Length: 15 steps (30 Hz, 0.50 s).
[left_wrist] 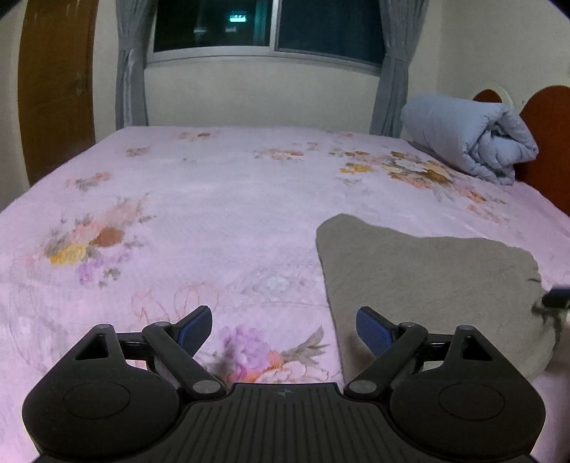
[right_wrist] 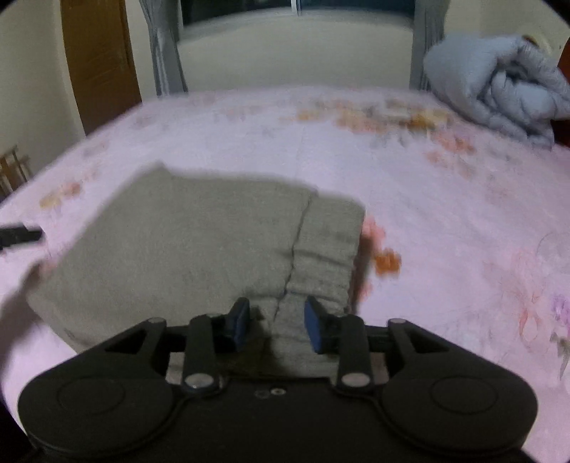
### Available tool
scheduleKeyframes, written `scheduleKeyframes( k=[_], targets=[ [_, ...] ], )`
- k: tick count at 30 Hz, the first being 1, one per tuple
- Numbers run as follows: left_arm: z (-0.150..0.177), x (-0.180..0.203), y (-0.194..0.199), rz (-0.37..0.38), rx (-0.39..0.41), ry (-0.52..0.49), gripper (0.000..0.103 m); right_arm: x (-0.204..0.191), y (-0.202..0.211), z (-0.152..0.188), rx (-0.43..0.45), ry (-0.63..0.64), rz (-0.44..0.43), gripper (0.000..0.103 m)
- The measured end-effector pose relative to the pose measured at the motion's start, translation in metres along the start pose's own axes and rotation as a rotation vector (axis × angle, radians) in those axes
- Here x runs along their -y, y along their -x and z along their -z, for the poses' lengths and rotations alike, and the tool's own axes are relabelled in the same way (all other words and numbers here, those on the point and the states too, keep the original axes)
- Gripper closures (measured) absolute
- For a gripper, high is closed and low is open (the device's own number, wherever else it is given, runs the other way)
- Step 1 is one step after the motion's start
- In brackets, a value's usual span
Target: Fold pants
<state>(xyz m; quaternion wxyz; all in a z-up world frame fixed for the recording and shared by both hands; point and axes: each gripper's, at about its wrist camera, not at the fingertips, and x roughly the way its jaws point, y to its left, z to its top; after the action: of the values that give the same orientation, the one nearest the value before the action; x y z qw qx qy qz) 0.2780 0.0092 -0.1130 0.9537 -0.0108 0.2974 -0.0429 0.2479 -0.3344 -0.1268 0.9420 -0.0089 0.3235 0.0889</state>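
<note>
The grey pants (left_wrist: 427, 285) lie folded into a compact stack on the pink floral bedspread (left_wrist: 213, 199). In the left wrist view they sit to the right of my left gripper (left_wrist: 283, 326), which is open and empty over the bedspread, its right finger at the pants' near left edge. In the right wrist view the pants (right_wrist: 199, 245) lie in front of my right gripper (right_wrist: 276, 322), which is partly open with its blue pads either side of the ribbed waistband fold (right_wrist: 320, 256), not clamped on it. That view is blurred.
A rolled pale blue duvet (left_wrist: 470, 137) lies at the back right against the red headboard (left_wrist: 548, 142). A window with grey curtains (left_wrist: 263, 32) is behind the bed and a brown door (left_wrist: 57, 85) at the left. The bed's near edge is below both grippers.
</note>
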Motion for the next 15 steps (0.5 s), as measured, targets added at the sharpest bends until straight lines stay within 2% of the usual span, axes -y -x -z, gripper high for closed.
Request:
scheduleKeyframes(
  k=[3,6,8,10,12,14,15],
  targets=[
    [-0.012,0.008,-0.002,0.004,0.010,-0.016,0.015,-0.001,-0.002,-0.018,0.029,-0.020,-0.016,0.068],
    [-0.025,0.017,-0.005,0.006,0.022,-0.035,0.013,-0.008,-0.012,-0.033,0.040,0.013,-0.010,0.060],
    [-0.033,0.024,-0.007,0.005,0.033,-0.055,0.007,-0.015,-0.020,-0.045,0.053,0.028,-0.026,0.045],
    [-0.040,0.030,-0.009,0.006,0.046,-0.070,0.005,-0.021,-0.023,-0.051,0.068,0.046,-0.038,0.032],
    [-0.048,0.036,-0.014,0.015,0.049,-0.078,0.001,-0.027,-0.028,-0.058,0.071,0.059,-0.058,0.025],
    [-0.055,0.042,-0.019,0.004,0.057,-0.086,0.000,-0.032,-0.036,-0.062,0.061,0.079,-0.083,0.007],
    [-0.058,0.043,-0.023,0.001,0.054,-0.085,0.000,-0.034,-0.038,-0.063,0.064,0.091,-0.085,0.006]
  ],
)
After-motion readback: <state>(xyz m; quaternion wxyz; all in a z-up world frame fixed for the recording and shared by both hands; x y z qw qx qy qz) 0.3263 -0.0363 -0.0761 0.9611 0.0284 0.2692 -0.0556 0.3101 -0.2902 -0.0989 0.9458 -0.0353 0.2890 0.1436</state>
